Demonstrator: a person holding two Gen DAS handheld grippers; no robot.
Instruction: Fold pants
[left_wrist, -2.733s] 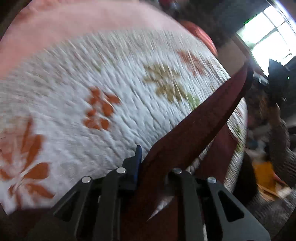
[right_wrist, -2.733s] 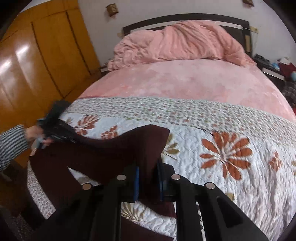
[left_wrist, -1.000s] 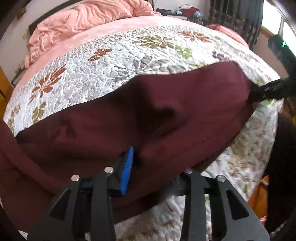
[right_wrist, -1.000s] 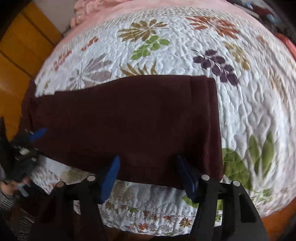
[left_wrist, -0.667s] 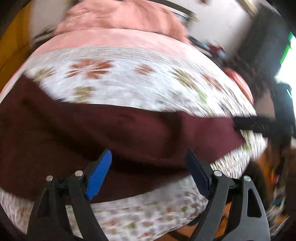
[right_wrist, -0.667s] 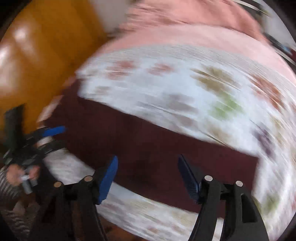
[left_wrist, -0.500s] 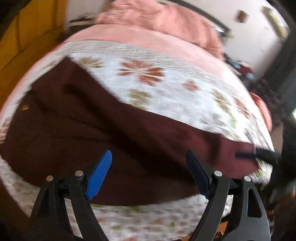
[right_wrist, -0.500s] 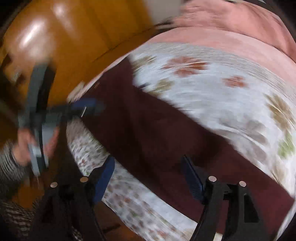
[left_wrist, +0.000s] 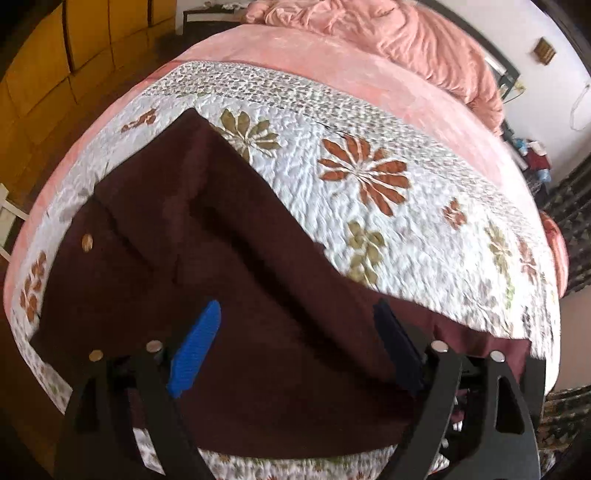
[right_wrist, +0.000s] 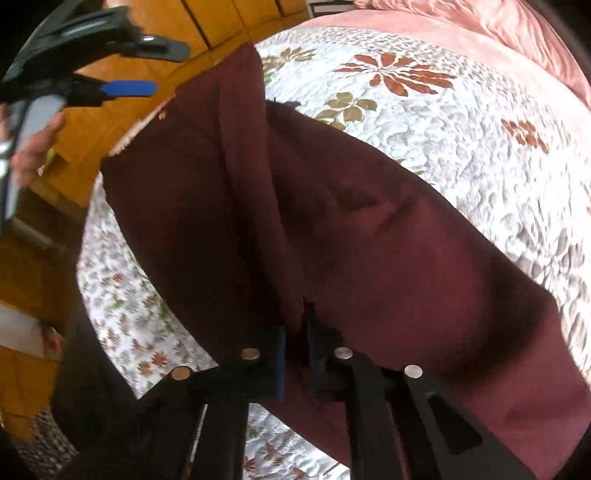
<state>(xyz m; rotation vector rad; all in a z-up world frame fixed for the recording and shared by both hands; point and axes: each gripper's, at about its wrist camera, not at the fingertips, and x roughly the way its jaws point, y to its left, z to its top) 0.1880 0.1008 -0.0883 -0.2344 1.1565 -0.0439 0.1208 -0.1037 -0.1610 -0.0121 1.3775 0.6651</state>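
The dark maroon pants (left_wrist: 221, 258) lie folded lengthwise on the floral quilt (left_wrist: 369, 206) near the bed's front edge; a small button (left_wrist: 87, 242) shows near the waist at the left. My left gripper (left_wrist: 295, 343) is open and empty, hovering above the pants' near edge. In the right wrist view the pants (right_wrist: 369, 240) fill the middle. My right gripper (right_wrist: 295, 343) is shut on the pants' near edge, and a fold of cloth rises from between its pads. The left gripper also shows there (right_wrist: 144, 68) at the upper left, open, held by a hand.
A pink sheet (left_wrist: 332, 66) and bunched pink duvet (left_wrist: 406, 33) cover the far bed. Wooden wardrobe doors (left_wrist: 55, 66) stand at the left. A nightstand with clutter (left_wrist: 535, 155) is at the far right. Carpet (left_wrist: 569, 406) shows below the bed's front edge.
Both grippers let go of the pants once they lay flat, then swung left. My right gripper has since shut on the pants' near edge. The left gripper stays open.
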